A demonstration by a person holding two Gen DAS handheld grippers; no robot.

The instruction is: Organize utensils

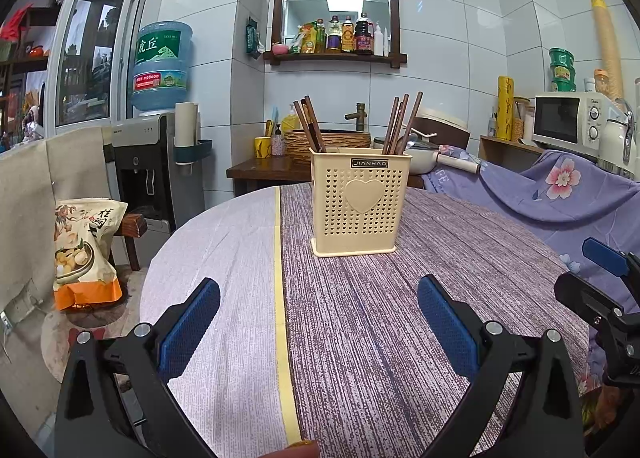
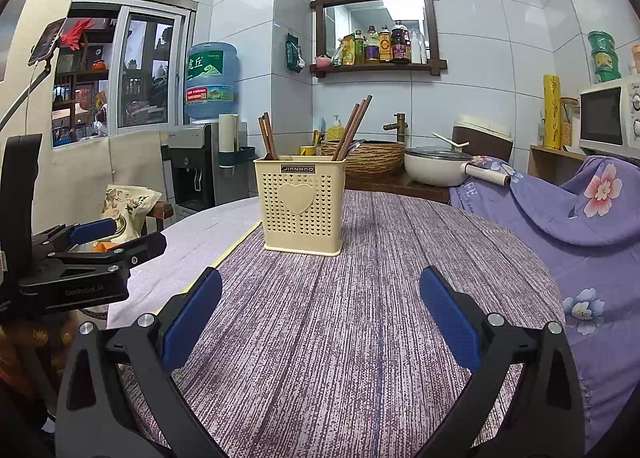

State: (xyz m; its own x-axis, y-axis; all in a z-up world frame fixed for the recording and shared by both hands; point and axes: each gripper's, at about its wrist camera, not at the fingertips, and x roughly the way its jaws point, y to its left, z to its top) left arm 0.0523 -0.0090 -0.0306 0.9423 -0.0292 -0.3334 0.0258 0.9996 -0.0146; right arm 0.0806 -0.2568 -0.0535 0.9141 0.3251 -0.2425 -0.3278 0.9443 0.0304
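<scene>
A cream perforated utensil holder [image 1: 362,202] with a heart on its front stands upright on the round table [image 1: 460,298]. Brown chopsticks [image 1: 310,124] lean out of its left part, and more chopsticks [image 1: 402,122] with a spoon stand in its right part. My left gripper [image 1: 318,314] is open and empty, a short way in front of the holder. In the right wrist view the holder [image 2: 302,204] stands ahead and slightly left. My right gripper [image 2: 320,308] is open and empty above the table [image 2: 380,318]. The left gripper also shows in that view [image 2: 92,242].
A purple flowered cloth [image 1: 560,194] covers something to the right of the table. A snack bag [image 1: 82,250] lies on a stool at the left. A pan [image 2: 436,168], a woven basin [image 2: 372,156], a microwave [image 1: 568,122] and a water dispenser [image 1: 154,162] stand behind.
</scene>
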